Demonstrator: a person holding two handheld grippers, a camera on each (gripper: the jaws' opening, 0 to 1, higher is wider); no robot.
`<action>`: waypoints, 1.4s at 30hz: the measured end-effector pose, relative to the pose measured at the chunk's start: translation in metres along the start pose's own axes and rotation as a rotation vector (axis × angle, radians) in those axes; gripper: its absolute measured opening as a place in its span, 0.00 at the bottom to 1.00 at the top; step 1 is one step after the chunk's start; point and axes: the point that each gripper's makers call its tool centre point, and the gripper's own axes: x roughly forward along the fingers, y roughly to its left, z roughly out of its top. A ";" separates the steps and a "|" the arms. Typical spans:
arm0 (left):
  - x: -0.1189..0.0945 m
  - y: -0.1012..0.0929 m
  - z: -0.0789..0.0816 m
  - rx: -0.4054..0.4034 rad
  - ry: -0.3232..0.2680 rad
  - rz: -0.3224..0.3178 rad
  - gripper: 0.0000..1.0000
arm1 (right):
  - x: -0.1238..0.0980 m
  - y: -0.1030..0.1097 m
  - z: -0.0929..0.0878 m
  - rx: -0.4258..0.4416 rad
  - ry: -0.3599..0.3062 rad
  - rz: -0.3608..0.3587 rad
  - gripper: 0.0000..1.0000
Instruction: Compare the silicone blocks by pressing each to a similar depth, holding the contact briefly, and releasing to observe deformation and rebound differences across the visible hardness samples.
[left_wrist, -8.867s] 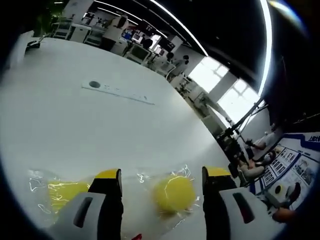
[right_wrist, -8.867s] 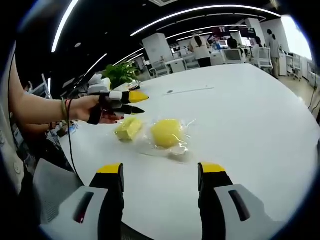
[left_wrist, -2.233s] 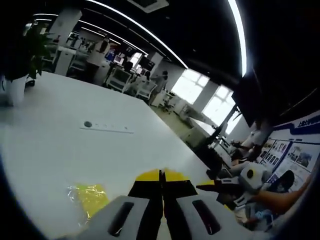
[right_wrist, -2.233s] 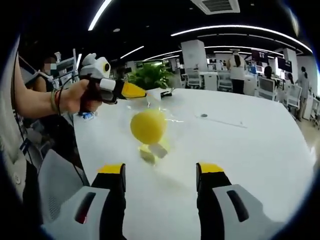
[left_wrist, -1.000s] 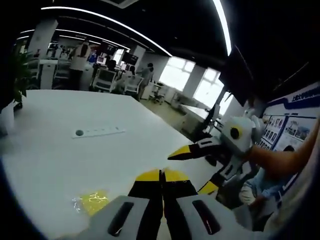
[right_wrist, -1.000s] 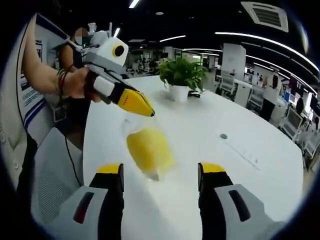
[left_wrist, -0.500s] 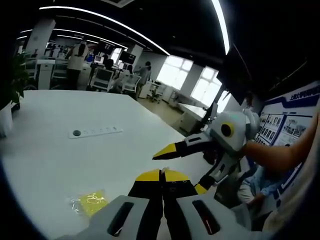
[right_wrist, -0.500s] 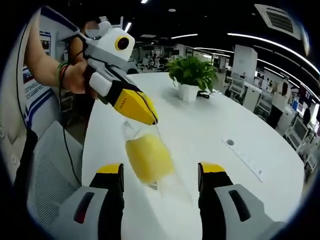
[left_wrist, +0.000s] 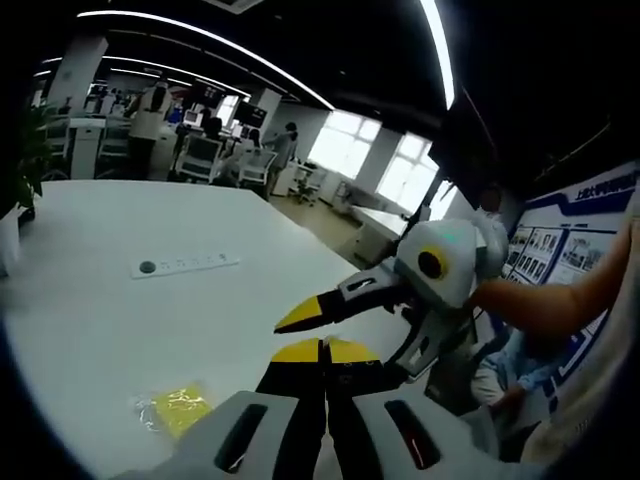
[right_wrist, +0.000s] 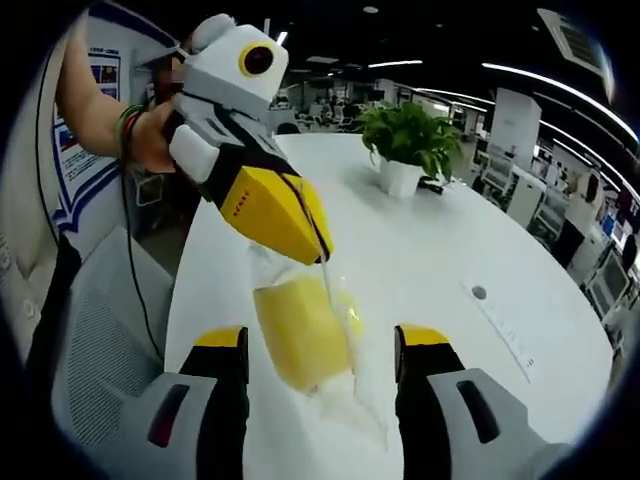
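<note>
A: Where is the block right now?

B: In the right gripper view the yellow block (right_wrist: 300, 335) sits low in the middle of the frame, sealed in a clear bag (right_wrist: 345, 395). The left tool (right_wrist: 318, 243) comes down from the upper left, its yellow tips pressed together on the top of that bag, so the block hangs in it above the white surface (right_wrist: 430, 250).

A: And the left tool from its own camera?

B: In the left gripper view the left tool (left_wrist: 324, 347) rises from the bottom centre with both yellow-tipped jaws closed flat against each other. The bag it pinches cannot be made out there.

A: What about the other tool?

B: The right tool (right_wrist: 320, 338) stands with its jaws well apart at the bottom of the right gripper view, the block seen between them but further off, touching neither. In the left gripper view the right tool (left_wrist: 345, 325) reaches in from the right, held by a hand (left_wrist: 525, 305), one yellow tip (left_wrist: 300, 315) just above the left tool's closed tips.

A: Anything else on the surface?

B: A second yellow block in a bag (left_wrist: 172, 410) lies at the lower left of the left gripper view. A grey strip with a round socket (left_wrist: 185, 264) lies further back. A potted plant (right_wrist: 405, 145) stands near the top centre of the right gripper view.
</note>
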 end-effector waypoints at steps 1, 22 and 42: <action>0.000 0.000 0.000 0.003 -0.002 0.003 0.00 | 0.001 0.000 0.000 -0.003 0.004 0.006 0.54; 0.004 -0.020 0.004 0.014 0.002 -0.060 0.00 | 0.020 0.011 -0.006 -0.022 0.069 0.126 0.42; 0.007 -0.023 0.004 0.026 0.008 -0.072 0.00 | 0.017 0.018 -0.009 0.015 0.112 0.185 0.21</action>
